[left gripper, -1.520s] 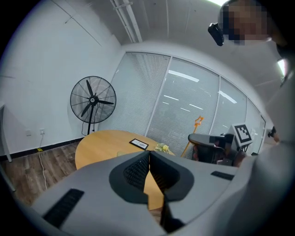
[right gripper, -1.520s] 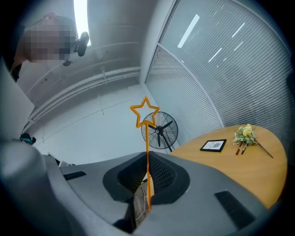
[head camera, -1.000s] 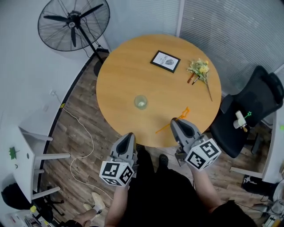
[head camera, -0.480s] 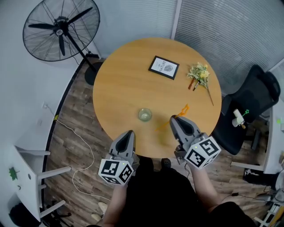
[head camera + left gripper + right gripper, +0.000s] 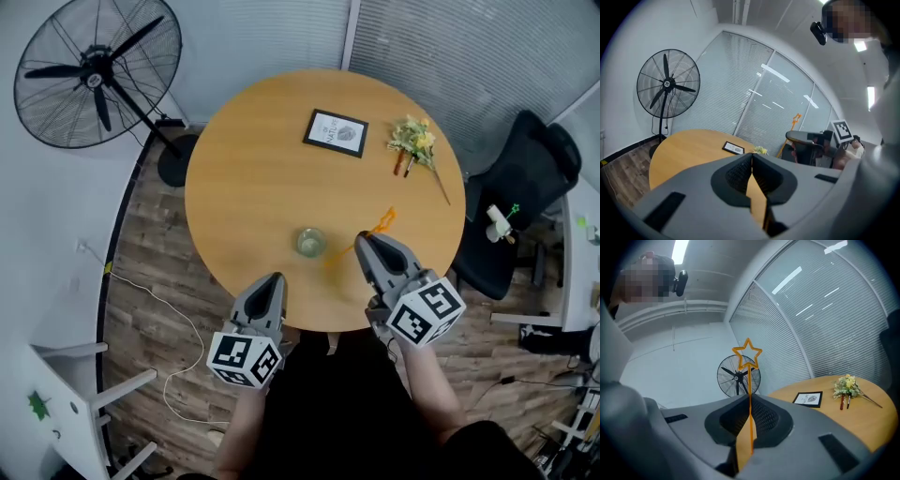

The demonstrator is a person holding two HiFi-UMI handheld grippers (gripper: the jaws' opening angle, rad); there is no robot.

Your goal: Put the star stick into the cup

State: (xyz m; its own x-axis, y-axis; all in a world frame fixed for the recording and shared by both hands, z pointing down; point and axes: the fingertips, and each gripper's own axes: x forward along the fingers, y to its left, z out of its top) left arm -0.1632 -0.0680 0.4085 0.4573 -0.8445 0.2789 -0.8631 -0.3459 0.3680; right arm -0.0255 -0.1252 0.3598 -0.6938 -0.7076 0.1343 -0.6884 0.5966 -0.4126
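The right gripper (image 5: 749, 404) has its jaws clamped on the stick (image 5: 750, 380) partway along the shaft. The star stands clear beyond the jaw tips and the plain end pokes out on the cup side (probably so that the plain end goes in first). The cup (image 5: 310, 243) stands on the table (image 5: 253, 159) just left of those jaws, near but not touching. The left gripper (image 5: 752, 157), jaws together on nothing, hangs over the table's near edge, likely parked out of the way. The cup is ahead and to the right of its tips.
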